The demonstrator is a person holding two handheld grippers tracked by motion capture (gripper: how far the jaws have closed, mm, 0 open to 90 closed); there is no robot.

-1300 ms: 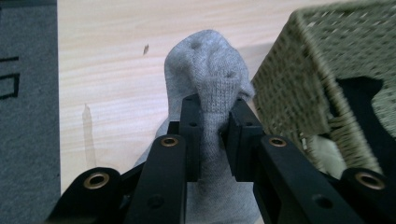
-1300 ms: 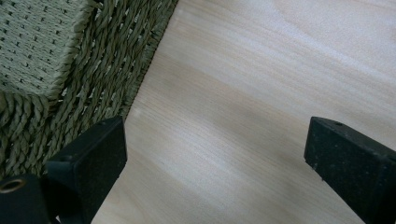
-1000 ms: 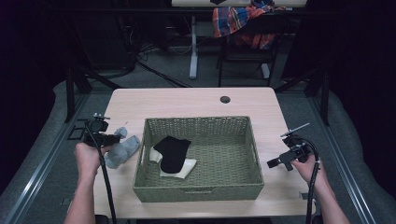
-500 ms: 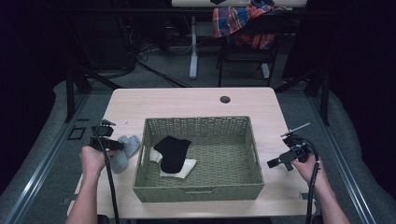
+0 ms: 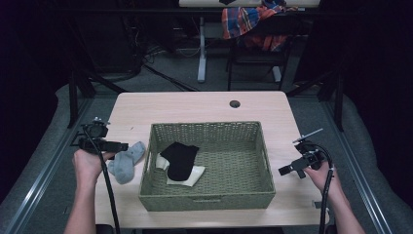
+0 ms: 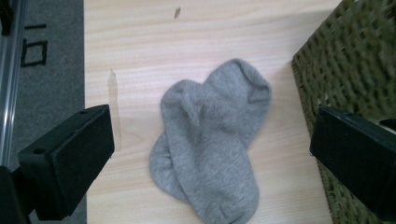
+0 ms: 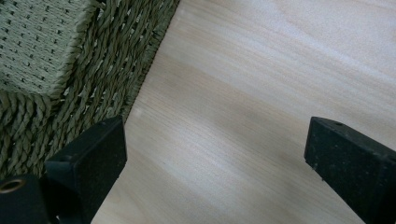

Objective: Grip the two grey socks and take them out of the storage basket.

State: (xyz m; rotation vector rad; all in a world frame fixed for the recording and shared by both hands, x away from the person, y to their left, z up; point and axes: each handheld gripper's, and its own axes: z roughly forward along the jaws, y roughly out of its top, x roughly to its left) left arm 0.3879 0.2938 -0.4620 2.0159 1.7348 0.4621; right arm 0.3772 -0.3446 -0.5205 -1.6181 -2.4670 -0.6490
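Where it lies flat, grey sock parallels basket.

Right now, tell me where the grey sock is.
In the high view, the grey sock lies on the table's left side, just outside the basket, beneath the open left gripper.

basket: blurred, cut off at right | white cloth: partly under black sock

Grey sock; olive-green woven basket; black sock on cream sock; pale wood table; plaid cloth.
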